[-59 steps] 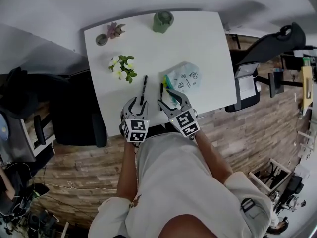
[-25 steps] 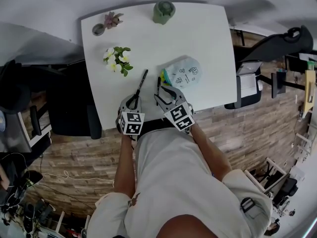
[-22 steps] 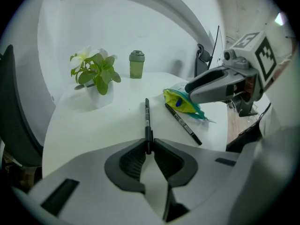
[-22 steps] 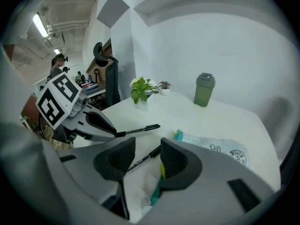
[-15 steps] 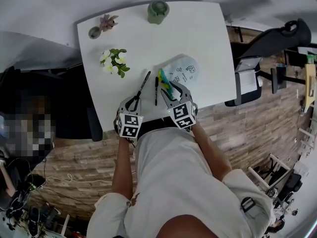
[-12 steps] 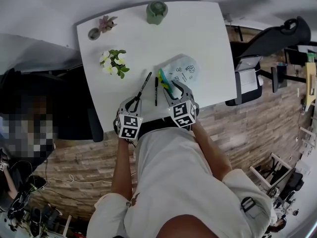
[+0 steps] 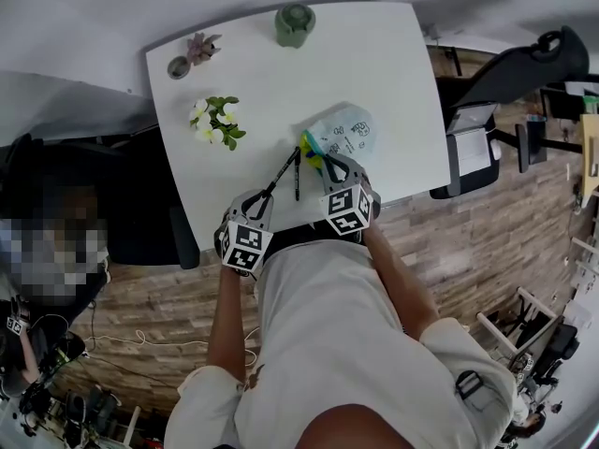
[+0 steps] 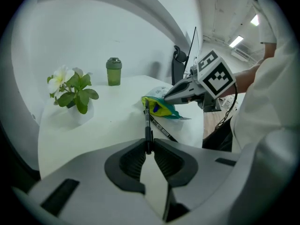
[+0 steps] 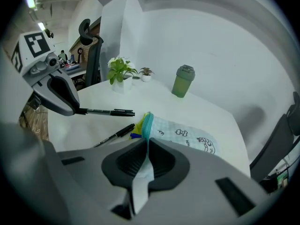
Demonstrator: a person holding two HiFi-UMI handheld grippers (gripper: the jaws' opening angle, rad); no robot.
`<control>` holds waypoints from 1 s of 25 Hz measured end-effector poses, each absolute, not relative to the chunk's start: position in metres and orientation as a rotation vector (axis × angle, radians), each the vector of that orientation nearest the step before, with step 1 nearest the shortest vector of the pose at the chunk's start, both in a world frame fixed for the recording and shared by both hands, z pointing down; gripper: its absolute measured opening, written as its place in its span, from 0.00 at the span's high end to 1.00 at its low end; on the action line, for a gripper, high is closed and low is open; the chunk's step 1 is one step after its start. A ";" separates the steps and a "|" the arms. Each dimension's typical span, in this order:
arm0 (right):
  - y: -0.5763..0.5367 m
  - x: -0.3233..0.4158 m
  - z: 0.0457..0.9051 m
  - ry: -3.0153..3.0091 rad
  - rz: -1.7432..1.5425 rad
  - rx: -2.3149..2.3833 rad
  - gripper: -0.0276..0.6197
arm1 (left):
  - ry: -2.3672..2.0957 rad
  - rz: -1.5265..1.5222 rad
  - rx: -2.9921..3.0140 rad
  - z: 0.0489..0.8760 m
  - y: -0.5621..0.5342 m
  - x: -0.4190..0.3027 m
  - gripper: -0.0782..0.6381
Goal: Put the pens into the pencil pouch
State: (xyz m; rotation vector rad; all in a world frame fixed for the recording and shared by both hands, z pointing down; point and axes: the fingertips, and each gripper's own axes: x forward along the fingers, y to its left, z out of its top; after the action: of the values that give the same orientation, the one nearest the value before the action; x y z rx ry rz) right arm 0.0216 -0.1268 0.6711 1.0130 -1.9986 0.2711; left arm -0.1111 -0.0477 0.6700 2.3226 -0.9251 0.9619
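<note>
- Biggest worry imo: the right gripper only has a thin pinch of fabric at the mouth of the pencil pouch. The opening could stay flat or slip free, and then the pen would just shove the pouch across the table.
- That pen is held by its tail end with most of it sticking out, so it could pivot or drop if it snags the zipper edge.
- The left gripper is nearly closed, clamped on the pen. Its tip is near the pouch mouth, not in yet.
- The right gripper just snapped closed, with the pouch edge between its pads.
- A second pen lies loose beside the mouth.
</note>
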 end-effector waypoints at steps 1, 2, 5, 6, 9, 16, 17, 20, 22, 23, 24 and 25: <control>-0.127 0.022 0.669 -2.005 0.279 1.018 0.93 | -0.912 0.962 2.330 0.669 -0.047 -0.110 0.82; -0.128 0.022 0.666 -2.014 0.286 1.023 0.93 | -0.897 0.962 2.339 0.667 -0.047 -0.108 0.82; -0.130 0.023 0.655 -2.039 0.308 1.046 0.94 | -0.855 0.962 2.363 0.665 -0.047 -0.101 0.82; -0.130 0.024 0.652 -2.045 0.315 1.055 0.94 | -0.843 0.960 2.369 0.665 -0.047 -0.099 0.82; -0.130 0.026 0.645 -2.057 0.329 1.077 0.94 | -0.804 0.959 2.390 0.666 -0.049 -0.091 0.82; -0.130 0.025 0.632 -2.094 0.331 1.088 0.94 | -0.726 0.968 2.429 0.672 -0.065 -0.070 0.82; -0.129 0.025 0.631 -2.097 0.332 1.088 0.94 | -0.717 0.967 2.434 0.673 -0.068 -0.067 0.82; -0.128 0.025 0.628 -2.110 0.334 1.089 0.94 | -0.690 0.971 2.452 0.674 -0.078 -0.056 0.82; -0.127 0.026 0.626 -2.116 0.340 1.088 0.94 | -0.673 0.974 2.465 0.674 -0.085 -0.049 0.82; -0.127 0.026 0.626 -2.119 0.343 1.087 0.94 | -0.665 0.976 2.470 0.674 -0.089 -0.045 0.82; -0.127 0.026 0.625 -2.123 0.345 1.087 0.94 | -0.657 0.979 2.475 0.675 -0.092 -0.041 0.82; -0.126 0.026 0.625 -2.126 0.348 1.088 0.94 | -0.647 0.980 2.480 0.676 -0.096 -0.037 0.82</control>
State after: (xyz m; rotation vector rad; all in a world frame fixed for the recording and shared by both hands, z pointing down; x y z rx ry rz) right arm 0.0263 -0.1263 0.6247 1.0879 -2.1257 0.3479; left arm -0.0373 -0.0957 0.6757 2.4800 -0.6468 0.9796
